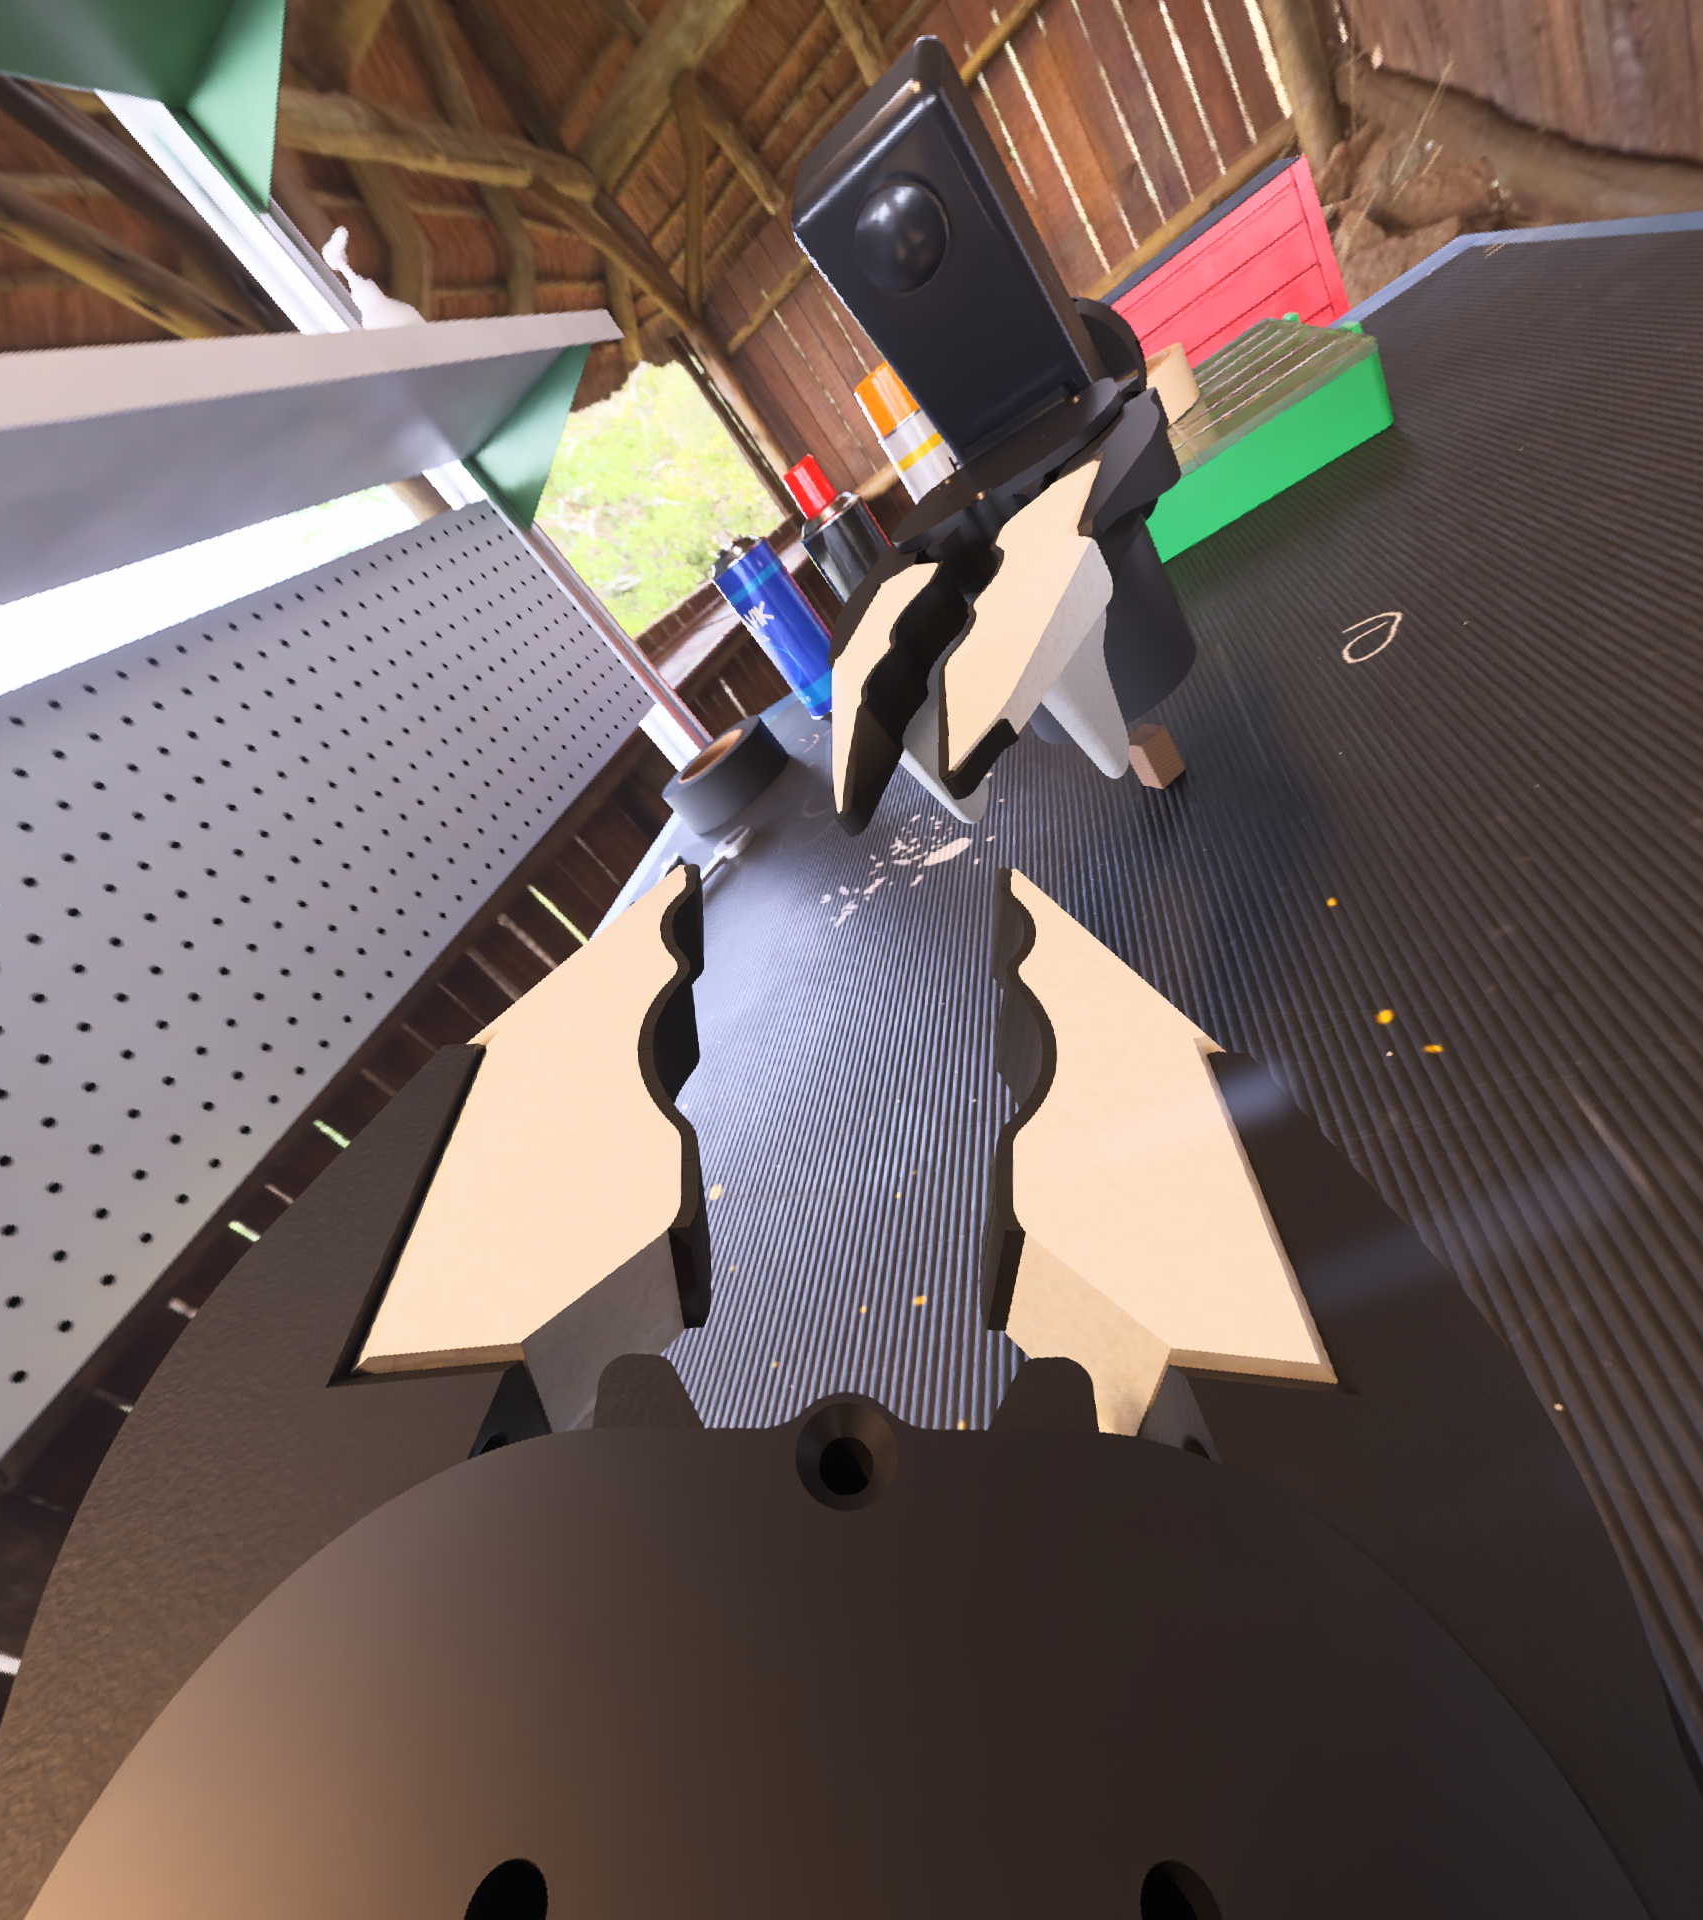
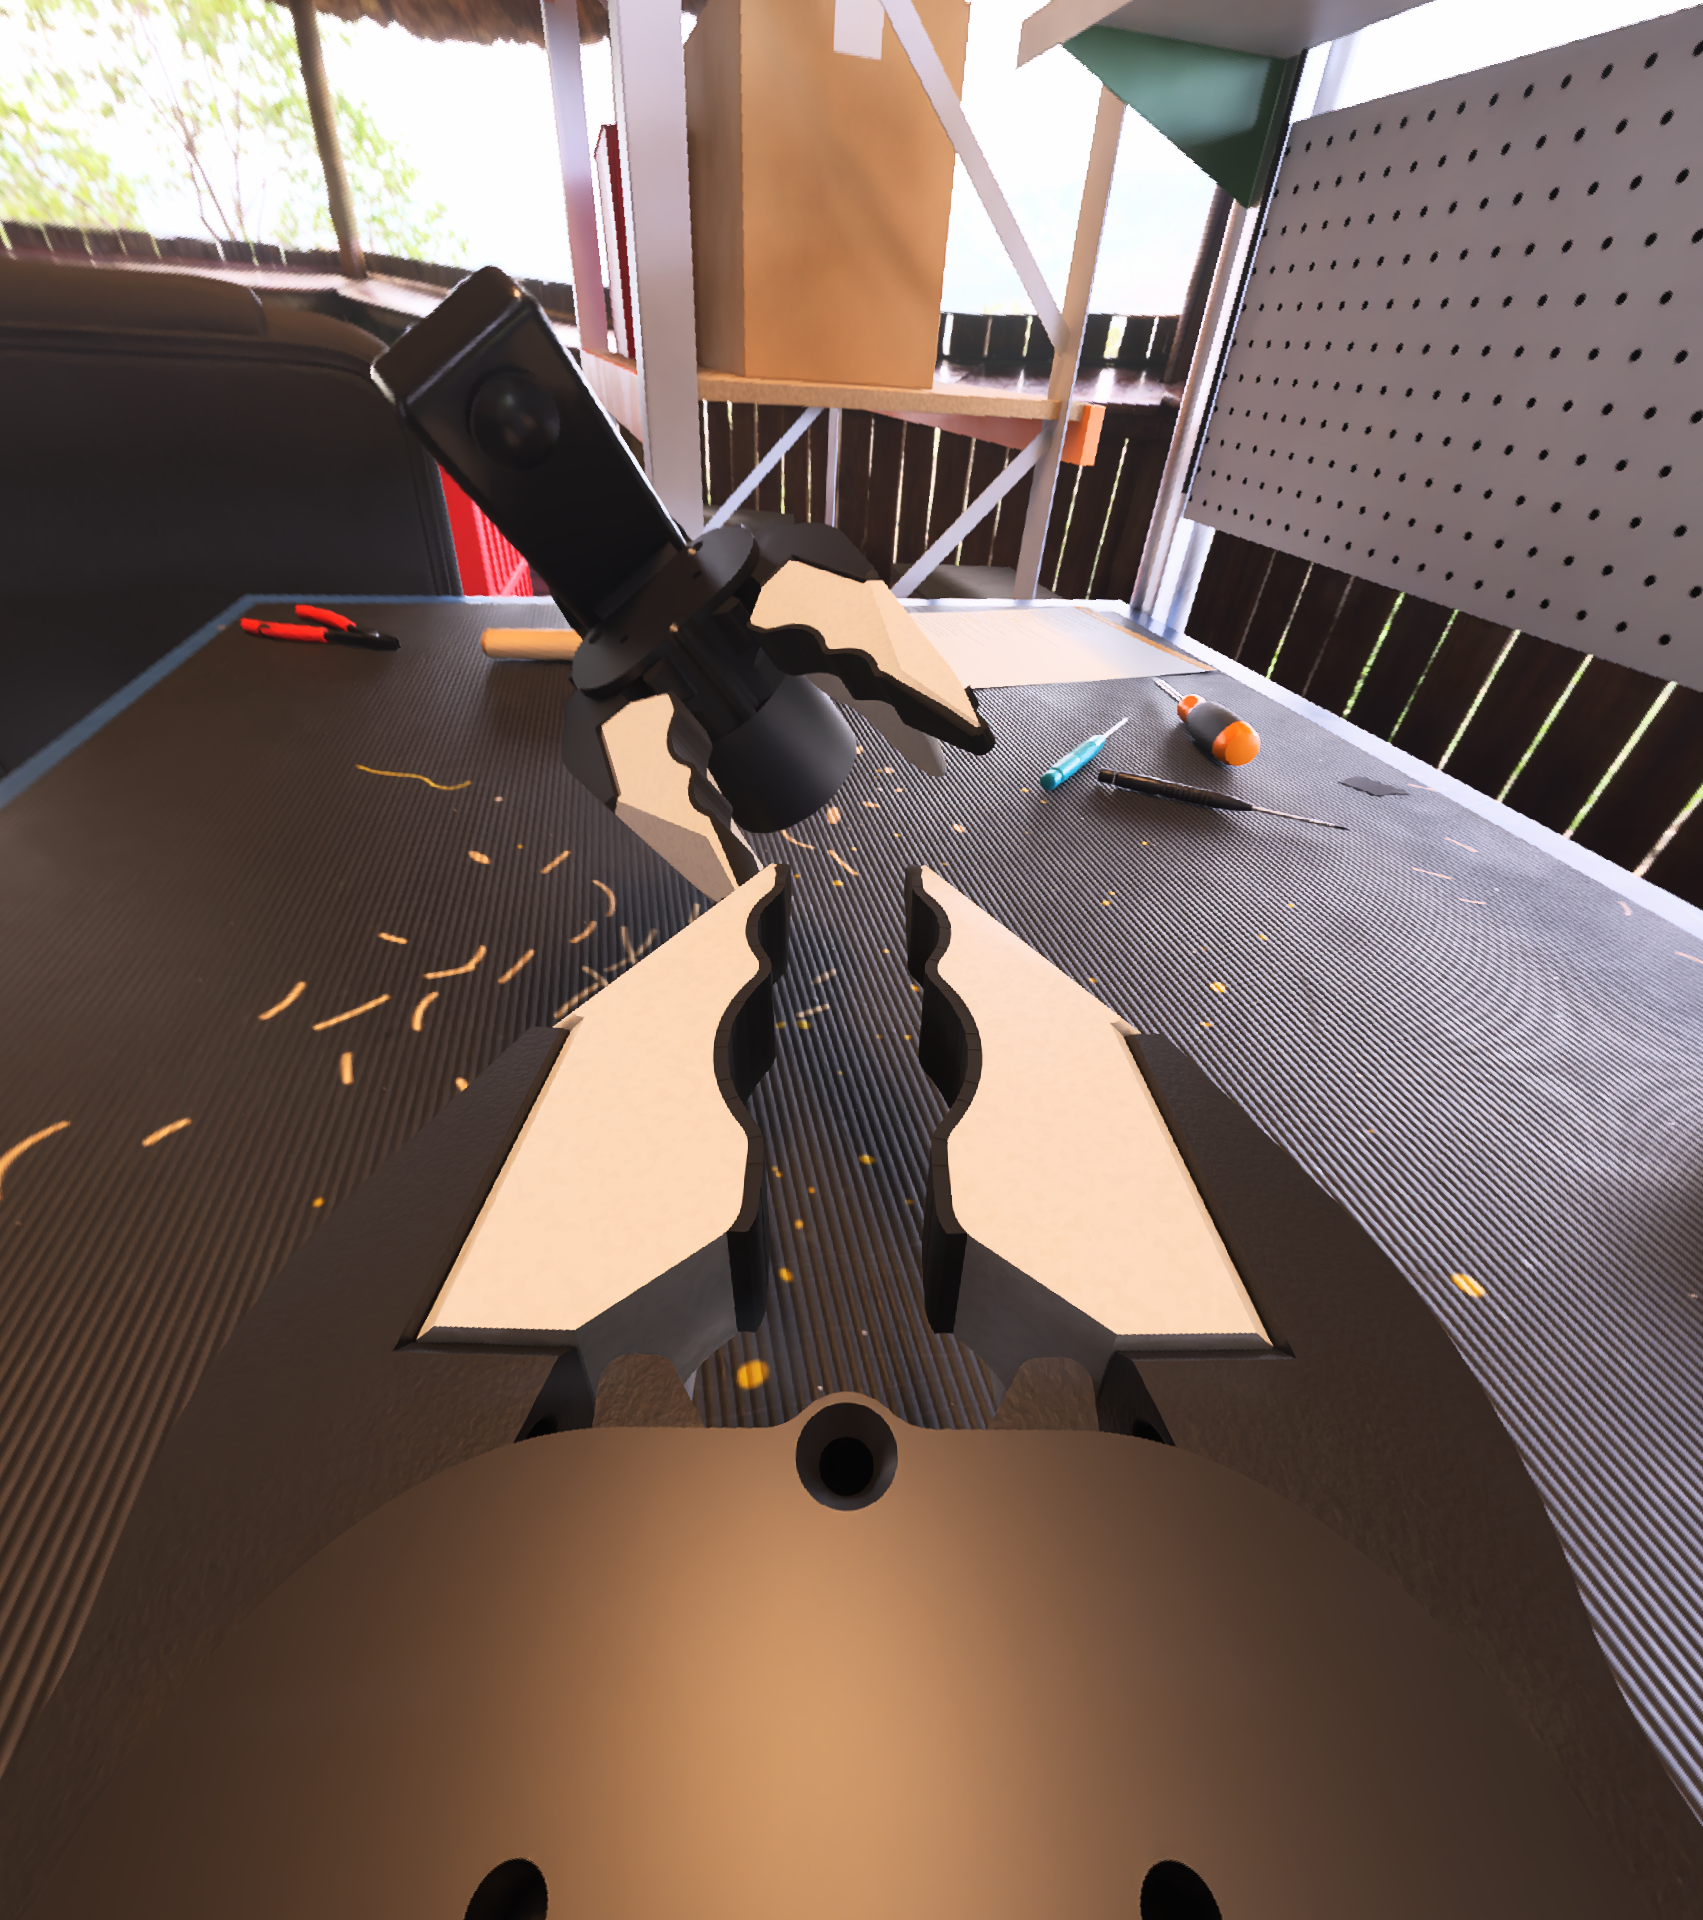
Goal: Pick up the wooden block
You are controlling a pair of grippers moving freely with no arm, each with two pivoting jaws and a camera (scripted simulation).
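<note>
Block (image 1: 1156,755) on mat (image 1: 1449,831), at 1 o'clock in left wrist view, just beside right gripper (image 1: 914,805), not gripped. Right gripper parted, empty. Left gripper (image 1: 847,883) spread wide, empty, above mat. Block unseen in right wrist view.

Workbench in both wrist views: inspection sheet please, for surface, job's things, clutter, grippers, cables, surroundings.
Surface: dark ribbed rubber mat, littered with orange shavings and pale flecks.
Job's things: small wooden block lying on the mat, ungrasped, beside the right gripper's far side.
Clutter: blue spray can, red-capped can, black tape roll, green plastic tray, red-handled pliers, orange-handled screwdriver, teal pen-like tool.
Grippers: left gripper open, empty; right gripper open, empty.
Cables: nothing seen.
Surroundings: grey pegboard, cardboard box on shelf, wooden slat walls.
</note>
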